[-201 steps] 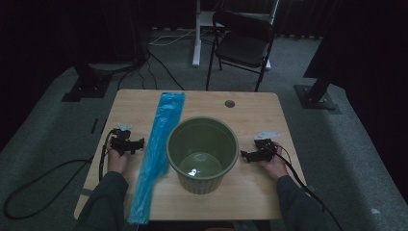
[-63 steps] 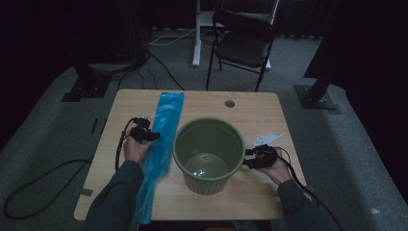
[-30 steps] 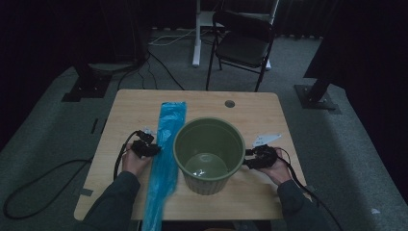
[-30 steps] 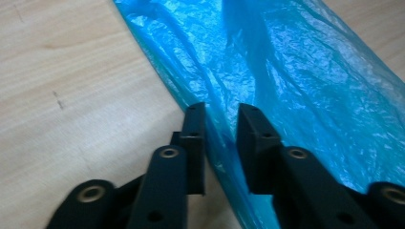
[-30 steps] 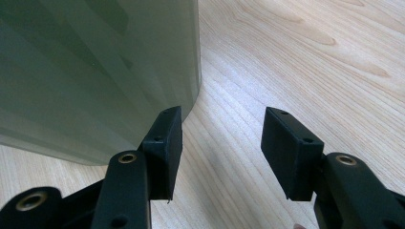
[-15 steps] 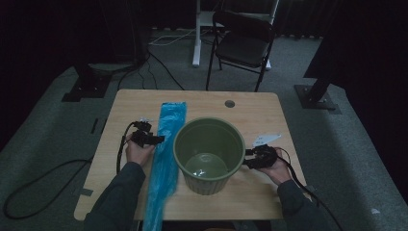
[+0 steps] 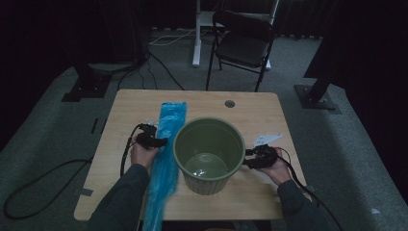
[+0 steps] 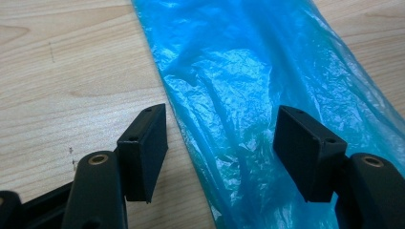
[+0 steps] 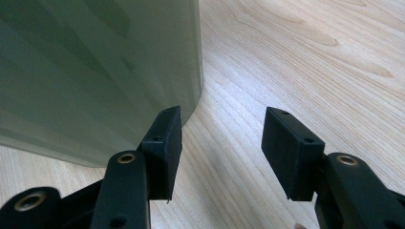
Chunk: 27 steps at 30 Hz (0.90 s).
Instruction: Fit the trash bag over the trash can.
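Left of the green bin [image 7: 209, 154], the left gripper [image 7: 159, 142] lay low over the wooden table [image 7: 120, 120] at the left edge of the blue plastic bag [image 7: 166, 144]. Its jaws had just been opening and stood released, with crinkled bag film between them and neither pad pressing it. The bag stretched flat along the bin's left side. Just right of the bin, the right gripper [image 7: 249, 162] pointed at its wall, jaws apart, clasping nothing.

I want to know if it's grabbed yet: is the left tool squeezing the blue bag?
No, the left tool stands wide open over the blue bag, its pads well apart and not pressing it.
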### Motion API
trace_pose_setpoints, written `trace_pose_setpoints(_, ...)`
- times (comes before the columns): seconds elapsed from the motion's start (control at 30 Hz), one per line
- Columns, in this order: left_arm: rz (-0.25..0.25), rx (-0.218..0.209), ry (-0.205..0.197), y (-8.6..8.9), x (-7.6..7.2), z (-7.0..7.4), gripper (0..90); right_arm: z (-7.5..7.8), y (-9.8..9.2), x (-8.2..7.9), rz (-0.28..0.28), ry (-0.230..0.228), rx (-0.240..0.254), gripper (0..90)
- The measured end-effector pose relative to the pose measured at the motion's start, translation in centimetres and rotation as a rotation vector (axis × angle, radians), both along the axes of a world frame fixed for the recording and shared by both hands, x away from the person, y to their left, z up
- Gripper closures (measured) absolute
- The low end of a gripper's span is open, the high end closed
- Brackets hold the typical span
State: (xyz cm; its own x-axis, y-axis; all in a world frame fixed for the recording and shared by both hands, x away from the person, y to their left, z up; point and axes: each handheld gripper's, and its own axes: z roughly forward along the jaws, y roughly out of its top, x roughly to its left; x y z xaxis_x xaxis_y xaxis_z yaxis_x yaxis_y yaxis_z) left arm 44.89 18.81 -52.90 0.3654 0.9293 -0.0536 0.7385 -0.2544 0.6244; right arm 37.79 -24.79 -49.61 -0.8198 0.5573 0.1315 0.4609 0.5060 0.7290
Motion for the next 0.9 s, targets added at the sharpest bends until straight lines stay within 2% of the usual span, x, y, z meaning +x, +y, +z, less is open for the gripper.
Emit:
trace_pose_setpoints(0.1, 0.004, 0.008, -0.005, -0.2, 0.0, 0.0, 33.6, 0.0, 0.0, 0.0, 0.003, 0.002, 0.000, 48.2)
trace_pose_setpoints(0.17, -0.016, 0.060, -0.017, -0.9, -0.1, -0.2, 31.0, 0.0, 0.1, -0.1, 0.017, 0.014, -0.002, 49.2)
trace_pose_setpoints(0.33, -0.013, 0.058, -0.029, -1.0, -0.3, -0.3, 29.0, 0.1, 0.2, -0.4, 0.048, 0.022, 0.003, 49.8)
trace_pose_setpoints(0.57, -0.037, 0.058, -0.028, -1.0, -0.2, -0.3, 28.2, 0.5, 0.7, -0.8, 0.109, 0.028, 0.018, 49.3)
trace_pose_setpoints(0.6, -0.040, 0.055, -0.031, -1.0, -0.3, -0.2, 32.0, 0.5, 0.8, -0.9, 0.115, 0.027, 0.018, 49.3)
trace_pose_setpoints(0.67, -0.040, 0.053, -0.029, -1.2, -0.3, 0.0, 45.9, 0.6, 0.9, -1.0, 0.124, 0.027, 0.017, 49.3)
trace_pose_setpoints(0.9, -0.061, 0.045, -0.015, -1.3, -0.1, 0.2, 78.4, 0.9, 0.9, -1.3, 0.141, 0.021, 0.021, 49.8)
